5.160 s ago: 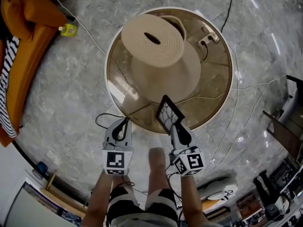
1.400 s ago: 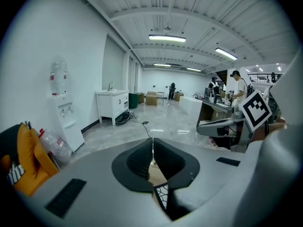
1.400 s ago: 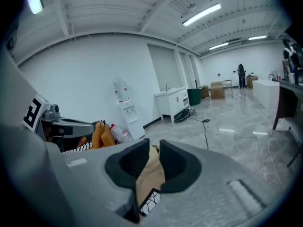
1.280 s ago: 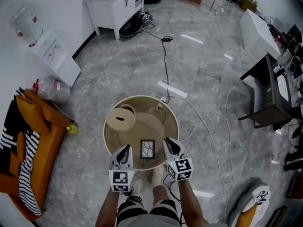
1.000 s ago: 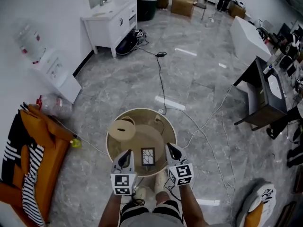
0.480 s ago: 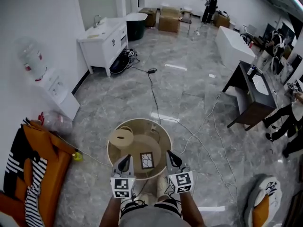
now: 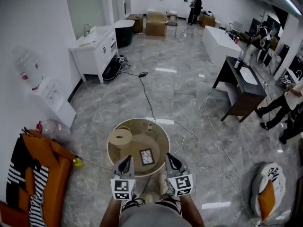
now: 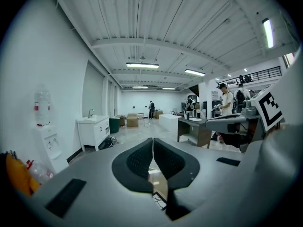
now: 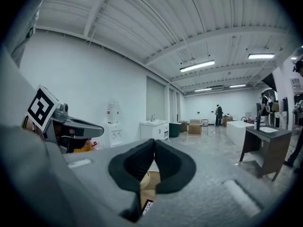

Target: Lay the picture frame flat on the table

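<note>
The left gripper [image 7: 126, 158] is pressed shut, and in the left gripper view its two black jaws meet with nothing between them [image 8: 152, 146]. The right gripper [image 7: 168, 155] is pressed shut too, and it is empty [image 9: 154, 149]. Both are held up and point out across the big room, not down at the table.

Just past their tips is the round table [image 7: 165, 137]. The picture frame [image 7: 147, 156] lies on the near part of the table, between the two grippers and touching neither. It looks flat, with its face up, so the job looks done to me.

Far and to the left of the frame on the table sits a tan round thing [image 7: 120, 137] (I cannot tell what it is).

I think the frame is light and stiff. It may have glass in front, so it could crack if it is dropped or squeezed hard. The best place to take it is by one edge, pinching the dark border and not the middle. Lying flat it is thin, so it may slide on the smooth top before a jaw can get under it.

Left of the table is an orange seat [image 7: 45, 167]. Far off on the left stands a white cabinet [image 7: 92, 51]. Cords [image 7: 201, 141] run over the grey floor.
</note>
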The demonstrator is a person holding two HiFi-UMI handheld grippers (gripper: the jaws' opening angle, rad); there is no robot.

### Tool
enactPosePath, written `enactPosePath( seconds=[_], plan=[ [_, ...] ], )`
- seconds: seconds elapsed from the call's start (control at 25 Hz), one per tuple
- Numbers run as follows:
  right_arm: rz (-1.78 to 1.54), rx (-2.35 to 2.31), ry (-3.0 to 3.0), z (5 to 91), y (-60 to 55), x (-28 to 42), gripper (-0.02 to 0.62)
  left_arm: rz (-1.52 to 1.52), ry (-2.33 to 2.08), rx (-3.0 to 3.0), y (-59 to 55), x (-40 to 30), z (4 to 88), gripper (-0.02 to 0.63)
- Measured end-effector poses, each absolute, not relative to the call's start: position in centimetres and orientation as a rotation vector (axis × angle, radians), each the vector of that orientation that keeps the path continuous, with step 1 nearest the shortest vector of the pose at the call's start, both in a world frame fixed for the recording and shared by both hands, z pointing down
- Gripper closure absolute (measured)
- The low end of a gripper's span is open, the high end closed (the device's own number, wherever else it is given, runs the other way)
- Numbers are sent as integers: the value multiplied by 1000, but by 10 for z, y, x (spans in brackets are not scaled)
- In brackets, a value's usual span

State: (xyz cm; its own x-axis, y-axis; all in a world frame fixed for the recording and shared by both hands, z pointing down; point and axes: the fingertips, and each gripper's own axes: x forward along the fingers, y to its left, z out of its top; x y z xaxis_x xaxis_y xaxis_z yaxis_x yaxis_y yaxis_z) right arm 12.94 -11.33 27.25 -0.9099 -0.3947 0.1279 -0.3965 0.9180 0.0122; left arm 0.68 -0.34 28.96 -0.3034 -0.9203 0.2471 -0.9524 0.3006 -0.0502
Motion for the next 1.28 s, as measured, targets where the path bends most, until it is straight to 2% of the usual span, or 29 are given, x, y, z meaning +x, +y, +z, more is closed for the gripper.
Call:
enactPosePath(
  seconds=[0.4,1.28],
  plan=[
    [24,660,-2942,276,-70,152,597,279,-2362,1802,29,28,285,583],
    [28,675,-2938,279,-67,155,597,276,-2342,1820,27,33,290,583]
  ],
)
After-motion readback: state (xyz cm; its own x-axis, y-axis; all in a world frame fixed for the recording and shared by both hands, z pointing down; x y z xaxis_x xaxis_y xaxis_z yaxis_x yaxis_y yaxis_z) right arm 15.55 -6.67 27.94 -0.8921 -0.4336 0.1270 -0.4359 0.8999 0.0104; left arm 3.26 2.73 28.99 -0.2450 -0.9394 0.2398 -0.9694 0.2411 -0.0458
